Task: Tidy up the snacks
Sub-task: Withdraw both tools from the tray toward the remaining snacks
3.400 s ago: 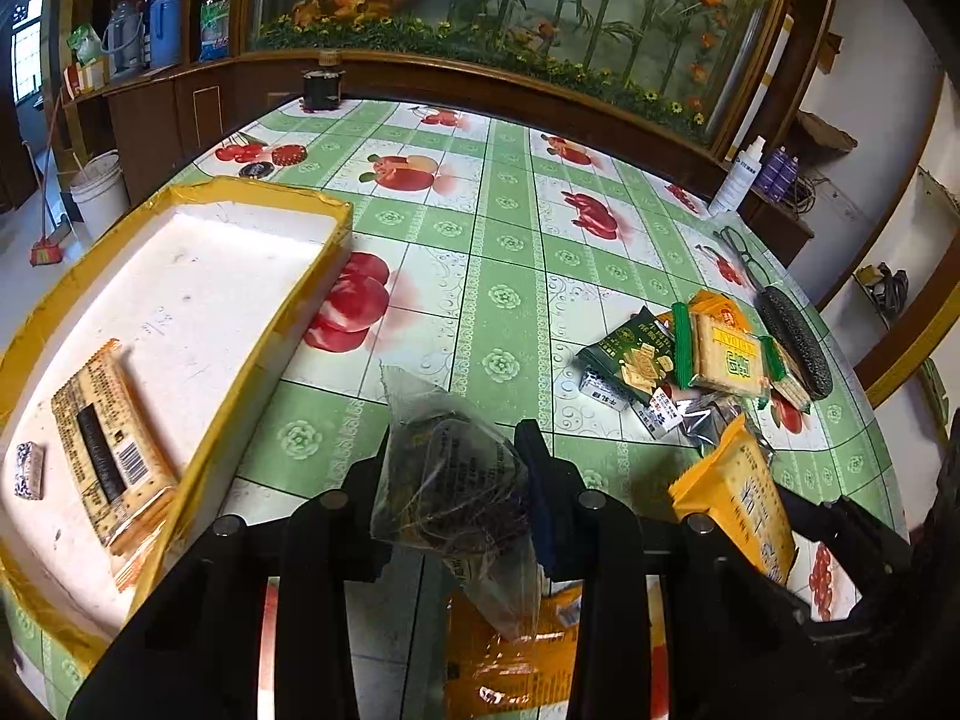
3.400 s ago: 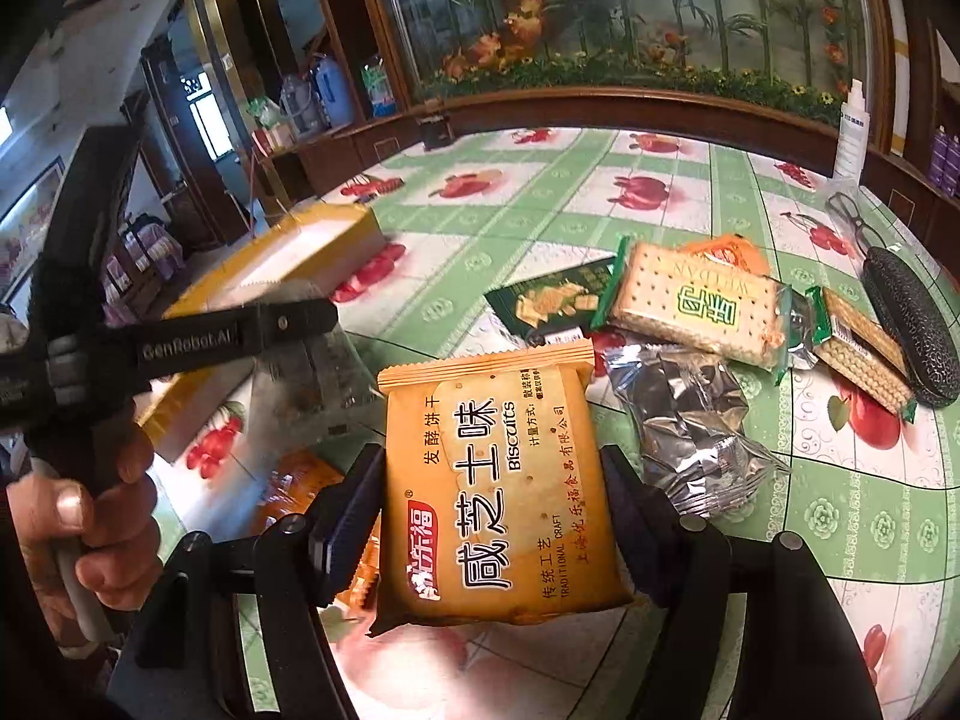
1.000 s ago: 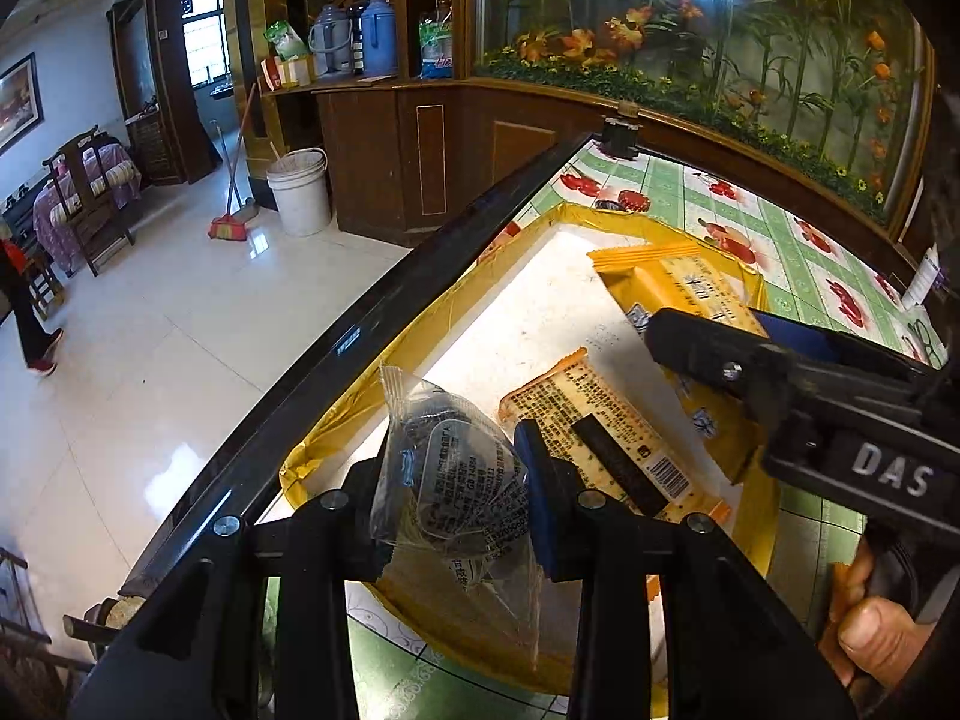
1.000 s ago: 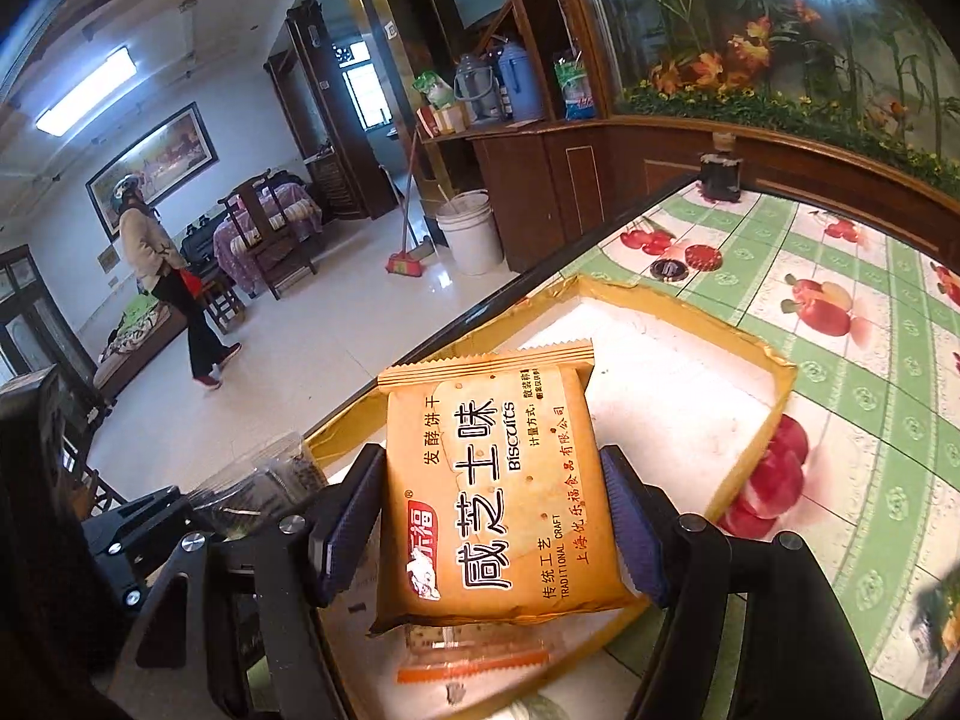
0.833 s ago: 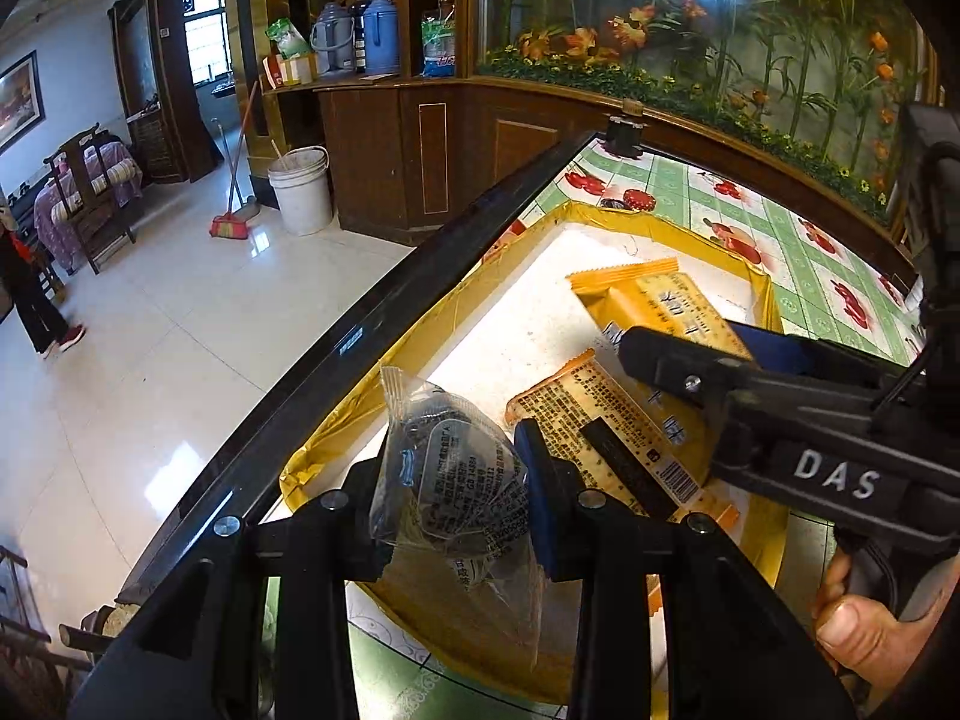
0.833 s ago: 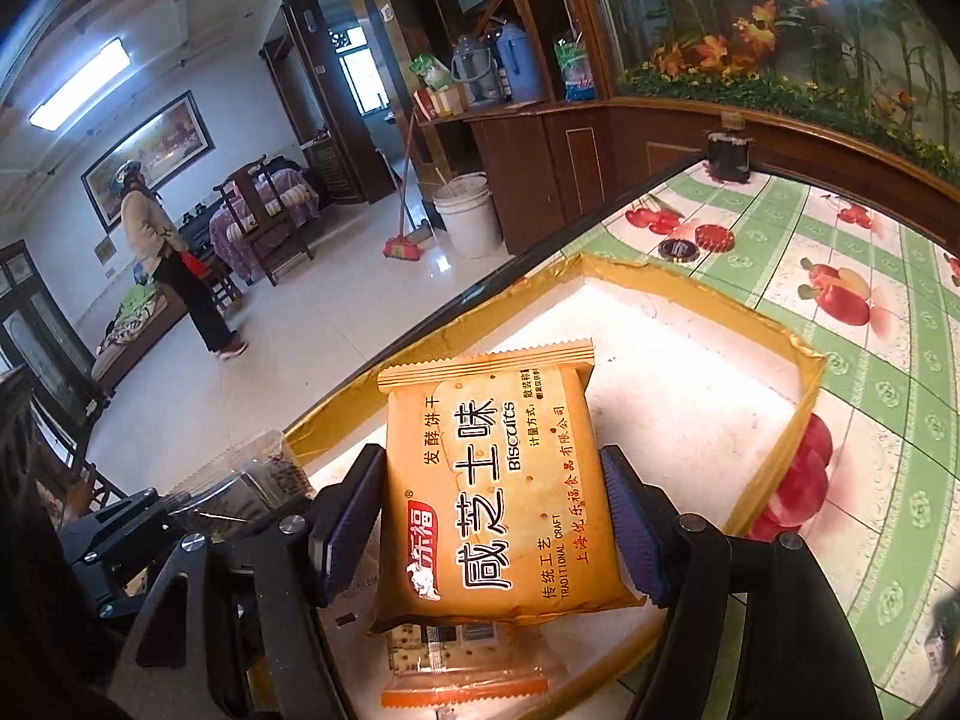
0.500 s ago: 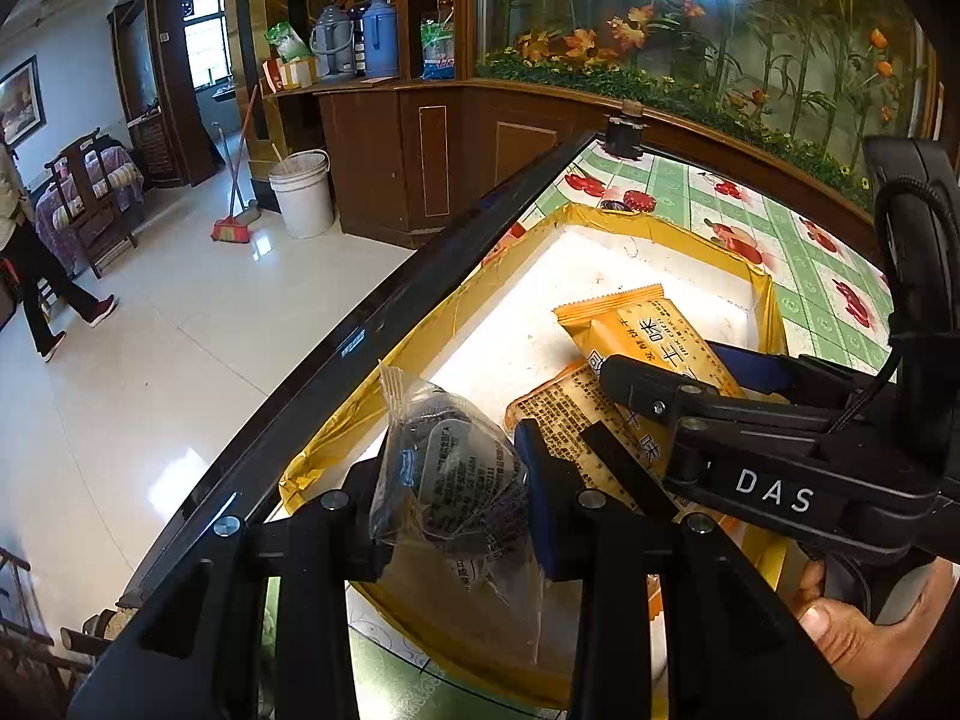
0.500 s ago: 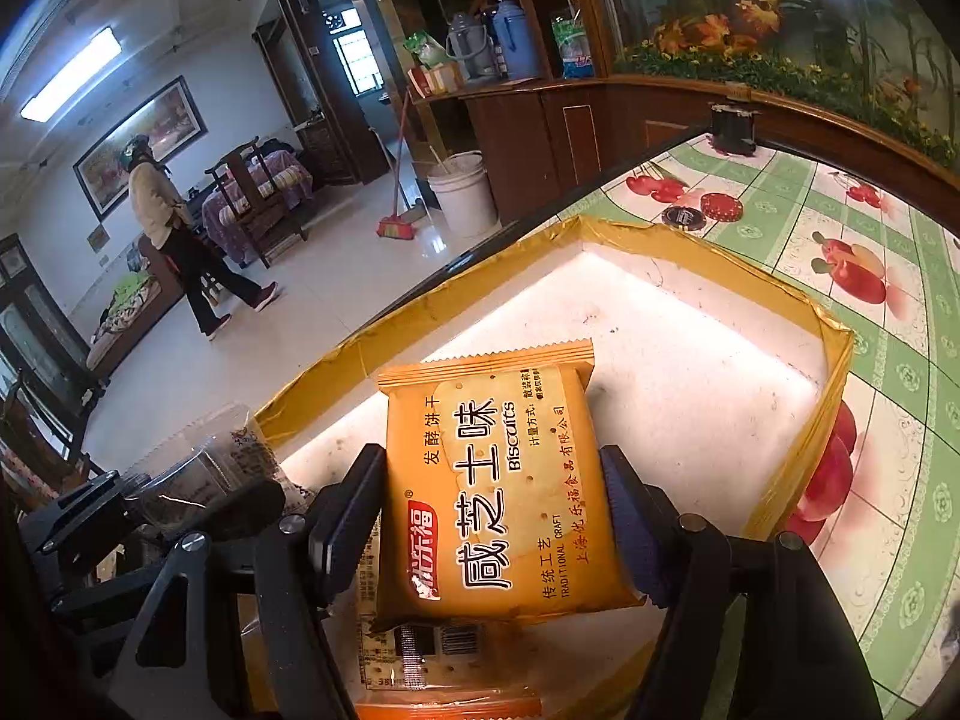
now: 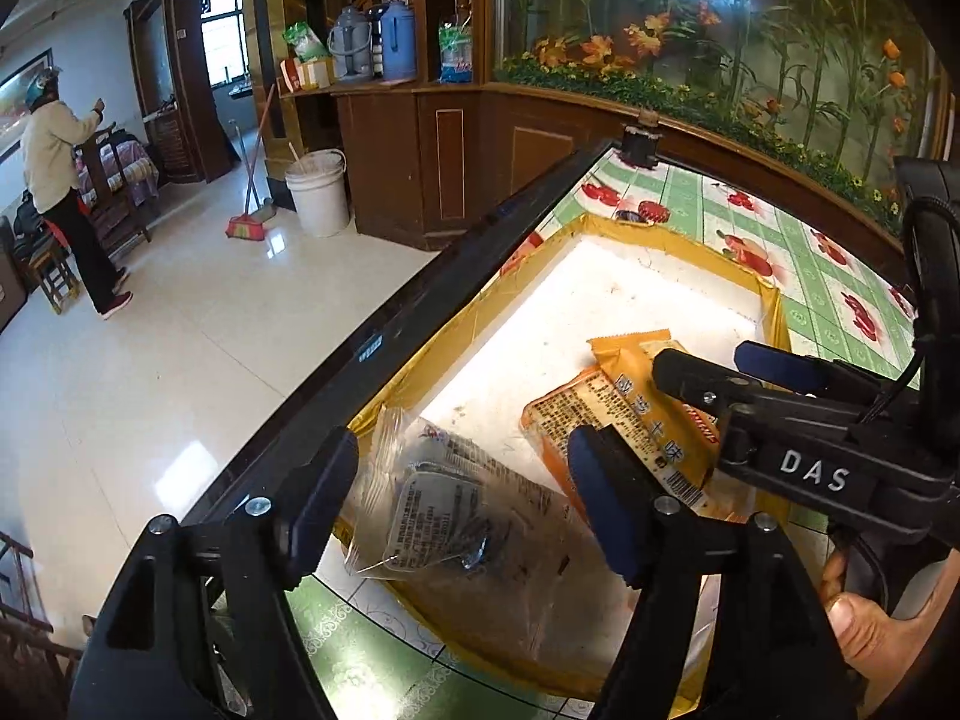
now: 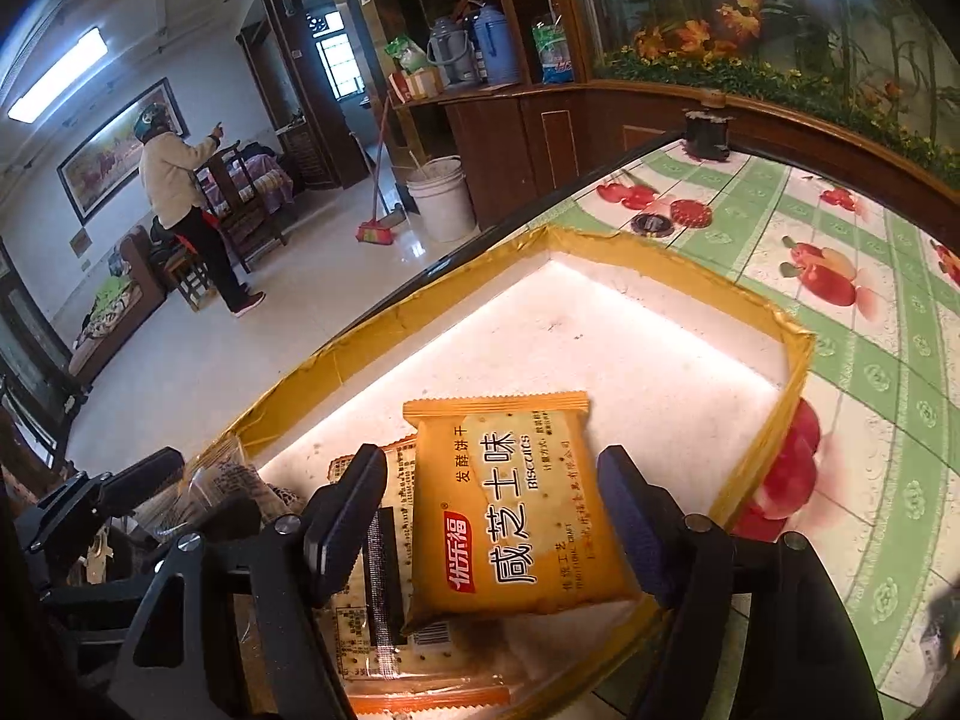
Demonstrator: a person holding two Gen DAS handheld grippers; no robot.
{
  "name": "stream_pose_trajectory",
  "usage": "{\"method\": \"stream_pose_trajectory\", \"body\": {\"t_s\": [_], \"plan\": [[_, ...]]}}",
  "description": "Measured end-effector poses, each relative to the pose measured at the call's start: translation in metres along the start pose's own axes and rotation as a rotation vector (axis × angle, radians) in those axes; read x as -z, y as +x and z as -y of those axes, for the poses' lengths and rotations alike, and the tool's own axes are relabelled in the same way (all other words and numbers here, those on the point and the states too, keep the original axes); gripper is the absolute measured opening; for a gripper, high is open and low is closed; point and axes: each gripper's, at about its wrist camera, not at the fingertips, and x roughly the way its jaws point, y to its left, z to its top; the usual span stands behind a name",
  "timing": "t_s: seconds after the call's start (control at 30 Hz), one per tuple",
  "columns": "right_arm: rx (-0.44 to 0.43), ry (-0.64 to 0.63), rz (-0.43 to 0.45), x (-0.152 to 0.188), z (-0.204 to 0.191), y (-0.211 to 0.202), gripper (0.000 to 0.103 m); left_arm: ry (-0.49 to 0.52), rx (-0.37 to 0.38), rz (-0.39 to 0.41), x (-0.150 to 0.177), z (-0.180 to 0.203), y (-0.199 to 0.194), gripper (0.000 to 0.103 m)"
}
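Observation:
A yellow-rimmed tray [image 9: 774, 312] [image 10: 798, 360] with a white floor sits at the table's corner. A clear bag of dark snacks [image 9: 456, 510] [image 10: 234, 480] lies in its near corner. My left gripper [image 9: 462, 498] is opening around the bag, with both pads off it. The orange biscuit pack [image 10: 516, 504] [image 9: 654, 426] lies tilted on a striped cracker pack [image 10: 372, 570] [image 9: 570, 414] in the tray. My right gripper [image 10: 489, 522] is opening, and gaps show between its pads and the orange pack. A hand [image 9: 870, 630] holds the right gripper.
The table's black edge [image 9: 384, 348] runs just left of the tray, with open floor beyond it. The green fruit-print tablecloth [image 10: 870, 324] stretches to the right. A dark cup [image 10: 707, 126] stands at the far edge. A person [image 10: 180, 192] stands across the room near a bucket [image 10: 441, 198].
The left jaws have spread wide and the clear bag has dropped into the tray. The right jaws have widened and the orange pack has sunk and tilted onto the cracker pack.

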Motion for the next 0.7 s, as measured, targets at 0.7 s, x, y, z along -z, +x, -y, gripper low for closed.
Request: {"method": "stream_pose_trajectory", "body": {"t_s": [0.7], "plan": [[0.086,0.233,0.209,0.069,0.087,-0.166,0.080,0.141,0.062,0.114,0.003,0.070,-0.051,0.078]]}}
